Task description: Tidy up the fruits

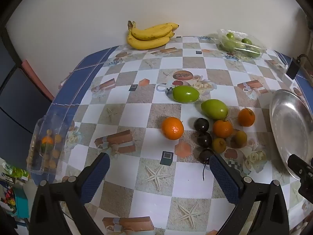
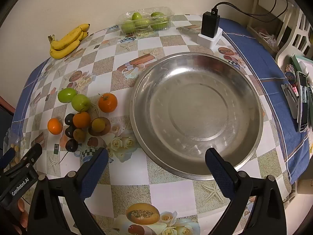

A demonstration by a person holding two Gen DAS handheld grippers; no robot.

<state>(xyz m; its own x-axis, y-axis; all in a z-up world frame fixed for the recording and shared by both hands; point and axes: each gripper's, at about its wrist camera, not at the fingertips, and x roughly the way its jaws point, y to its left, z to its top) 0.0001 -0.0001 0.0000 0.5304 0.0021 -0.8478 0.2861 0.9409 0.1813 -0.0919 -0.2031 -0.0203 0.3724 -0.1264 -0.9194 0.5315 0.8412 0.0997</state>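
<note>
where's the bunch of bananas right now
The bunch of bananas lies at the table's far edge against the wall, left of the clear tub of green fruit.

Loose fruit lies clustered on a patterned tablecloth beside a wide, shallow steel basin [image 2: 195, 168] standing upright with nothing in it. Two glossy green fruits [image 1: 185, 94] sit side by side at the far edge of the cluster; three oranges [image 1: 172, 128] lie nearer, one apart to the left. Three dark cherries [image 1: 201, 125] line up beside two small yellow-brown fruits [image 1: 219, 145]. A bunch of bananas [image 1: 150, 36] rests against the wall, and a clear tray of green fruits [image 2: 145, 20] sits further along it.
</note>
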